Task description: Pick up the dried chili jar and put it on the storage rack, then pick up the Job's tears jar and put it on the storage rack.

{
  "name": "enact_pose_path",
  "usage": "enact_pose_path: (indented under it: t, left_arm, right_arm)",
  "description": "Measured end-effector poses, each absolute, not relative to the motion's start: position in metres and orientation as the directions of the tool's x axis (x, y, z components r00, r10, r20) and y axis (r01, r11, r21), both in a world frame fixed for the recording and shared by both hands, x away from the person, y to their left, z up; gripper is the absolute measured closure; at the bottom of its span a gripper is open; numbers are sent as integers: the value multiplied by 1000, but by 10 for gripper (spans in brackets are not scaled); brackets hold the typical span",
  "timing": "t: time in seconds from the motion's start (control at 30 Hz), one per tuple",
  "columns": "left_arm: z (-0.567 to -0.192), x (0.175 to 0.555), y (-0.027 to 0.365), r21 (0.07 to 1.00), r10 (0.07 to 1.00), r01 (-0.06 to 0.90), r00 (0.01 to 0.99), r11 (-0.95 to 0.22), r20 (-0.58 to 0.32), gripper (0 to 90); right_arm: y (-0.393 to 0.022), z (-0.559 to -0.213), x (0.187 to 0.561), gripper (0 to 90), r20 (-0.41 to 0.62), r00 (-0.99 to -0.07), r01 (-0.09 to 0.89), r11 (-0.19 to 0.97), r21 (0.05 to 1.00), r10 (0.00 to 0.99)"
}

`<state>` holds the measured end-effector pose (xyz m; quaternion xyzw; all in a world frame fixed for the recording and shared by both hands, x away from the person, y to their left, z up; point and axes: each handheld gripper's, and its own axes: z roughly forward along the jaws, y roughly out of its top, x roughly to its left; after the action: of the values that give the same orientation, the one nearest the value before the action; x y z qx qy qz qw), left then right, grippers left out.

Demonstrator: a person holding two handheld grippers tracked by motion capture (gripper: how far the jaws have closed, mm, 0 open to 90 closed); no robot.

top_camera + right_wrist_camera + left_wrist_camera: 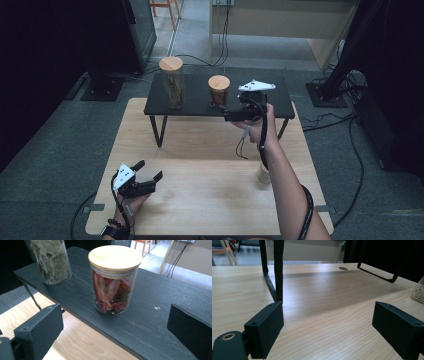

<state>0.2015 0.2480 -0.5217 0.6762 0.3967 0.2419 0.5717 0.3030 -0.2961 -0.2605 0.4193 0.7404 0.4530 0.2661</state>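
Black jaws of my right gripper (231, 116) stand apart at centre frame in the high view, levelled at the chilli jar (219, 91) on the shelf (195, 109) and grasping nothing. In the right gripper view that jar (113, 280) sits in the upper middle with its wooden lid on, well short of the jaws at the lower corners, both of them clear of the glass. I judge the reach is under way and the grip not yet made: closing in, clamping and lifting are all left to do. Upper left in that view, the leaf jar (51, 261) stands apart from the chilli jar on the same shelf, untouched. My left gripper (142, 176) rests low at the lower left of the high view, released, bare table (329, 305) between its jaws in the left gripper view. A third jar (263, 173), pale grain inside, stands on the table right of centre beside my right forearm, partly hidden; whether it belongs on the shelf I cannot tell
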Motion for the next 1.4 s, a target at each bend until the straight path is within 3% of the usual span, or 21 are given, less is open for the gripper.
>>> enact_pose_path:
  t: [1.4]
  left_arm:
    - [-522,204,251,965,801,260,585,-34,-129,102]
  right_arm:
    - [-349,-263,251,2,-72,-479,356,269,895,875]
